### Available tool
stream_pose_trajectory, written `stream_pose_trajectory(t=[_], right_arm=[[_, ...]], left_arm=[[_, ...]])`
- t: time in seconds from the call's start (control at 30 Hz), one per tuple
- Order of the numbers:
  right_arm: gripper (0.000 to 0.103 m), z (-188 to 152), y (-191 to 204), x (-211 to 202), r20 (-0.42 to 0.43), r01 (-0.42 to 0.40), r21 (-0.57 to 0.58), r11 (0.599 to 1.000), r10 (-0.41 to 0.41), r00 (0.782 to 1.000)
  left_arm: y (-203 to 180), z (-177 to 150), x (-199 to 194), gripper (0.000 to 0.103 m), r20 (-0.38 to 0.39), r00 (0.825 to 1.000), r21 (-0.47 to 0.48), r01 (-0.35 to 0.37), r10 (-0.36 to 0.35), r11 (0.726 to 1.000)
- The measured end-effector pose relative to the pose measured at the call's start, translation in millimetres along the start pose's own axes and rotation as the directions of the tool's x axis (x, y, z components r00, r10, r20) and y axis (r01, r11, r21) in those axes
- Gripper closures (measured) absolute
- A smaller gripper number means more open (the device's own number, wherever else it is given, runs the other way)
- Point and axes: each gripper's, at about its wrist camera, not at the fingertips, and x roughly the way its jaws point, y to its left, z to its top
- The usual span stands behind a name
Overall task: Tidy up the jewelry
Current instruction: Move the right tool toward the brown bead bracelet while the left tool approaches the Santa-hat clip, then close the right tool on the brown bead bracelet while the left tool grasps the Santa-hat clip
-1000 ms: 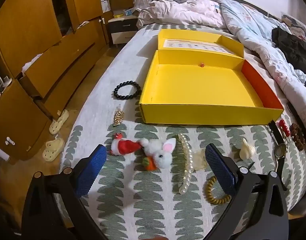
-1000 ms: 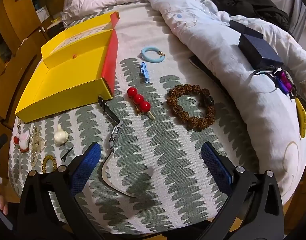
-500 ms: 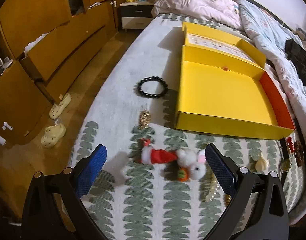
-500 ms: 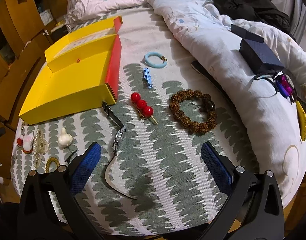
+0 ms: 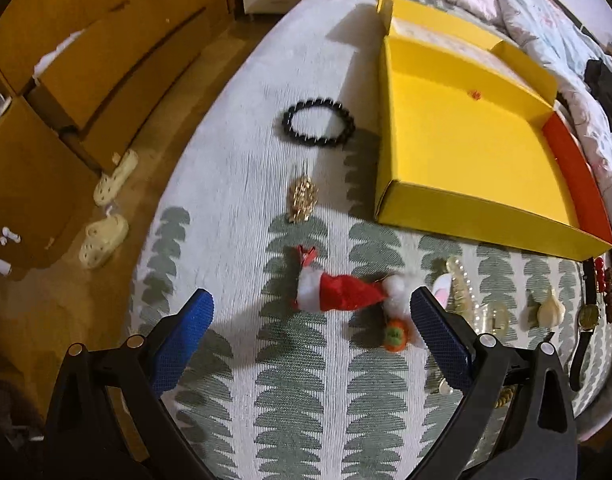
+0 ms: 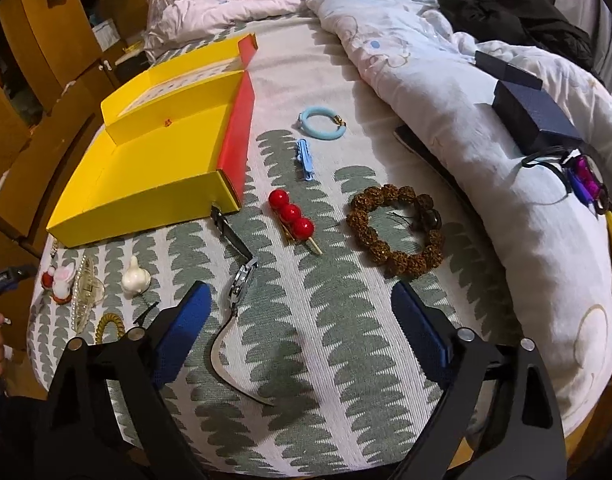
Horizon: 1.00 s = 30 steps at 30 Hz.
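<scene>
A bed covered by a white blanket (image 5: 242, 184) with green leaf shapes is strewn with small jewelry and trinkets. The left gripper (image 5: 311, 322) hangs wide and empty above a red Santa-hat clip (image 5: 339, 294), which lies between its blue pads beside a white bunny clip (image 5: 401, 304) partly hidden by the right pad. Farther off lie a gold hair clip (image 5: 303, 199) and a black bead bracelet (image 5: 318, 127), both just left of an open yellow box (image 5: 465, 152) with one red side (nothing but a tiny red dot inside). Cream slippers (image 5: 106, 236) sit on the floor by wooden drawers (image 5: 106, 80). The right gripper (image 6: 298, 320) is also spread wide and empty, hovering over a wristwatch (image 6: 242, 280) whose strap curls between its pads. Beyond it lie a red ball hairpin (image 6: 292, 214), a brown bead bracelet (image 6: 397, 228), a blue hair clip (image 6: 306, 160) and a blue ring-shaped bracelet (image 6: 321, 128). A rumpled white duvet (image 6: 485, 160) crowds the right side, carrying a dark blue box (image 6: 533, 116).
</scene>
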Motion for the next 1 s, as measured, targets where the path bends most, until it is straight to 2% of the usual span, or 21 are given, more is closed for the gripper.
stream_pose_trajectory(t=[0.2, 0.3, 0.37, 0.5, 0.9, 1.0], right_arm=[[0.028, 9.4, -27.7, 4.0, 0.007, 0.010, 0.056, 0.998, -0.010, 1.000], [0.032, 14.8, -37.6, 8.5, 0.011, -0.029, 0.078, 0.997, 0.028, 1.000], [0.040, 20.9, -44.5, 19.8, -0.026, 0.000, 0.087, 0.996, 0.002, 1.000], [0.047, 30.9, -53.7, 42.6, -0.083, -0.004, 0.119, 0.993, 0.014, 0.996], [0.048, 49.6, -50.9, 87.2, -0.148, 0.007, 0.128, 0.992, 0.012, 0.989], [0.051, 51.0, -51.3, 92.0, -0.156, 0.037, 0.122, 0.992, -0.018, 0.988]], left_arm=[[3.3, 2.1, 8.3, 0.006, -0.045, 0.999, -0.030, 0.019, -0.020, 0.999], [6.3, 3.5, 11.9, 0.006, -0.061, 0.998, -0.042, 0.022, -0.024, 0.999], [7.4, 4.4, 14.7, 0.005, -0.071, 0.997, -0.047, 0.010, -0.013, 0.999], [10.5, 3.2, 19.7, 0.006, -0.099, 0.994, -0.064, 0.033, -0.039, 0.997], [9.7, 9.0, 24.9, 0.006, -0.109, 0.994, -0.068, 0.025, -0.033, 0.997], [10.8, 9.5, 25.0, 0.006, -0.109, 0.993, -0.075, 0.032, -0.040, 0.997]])
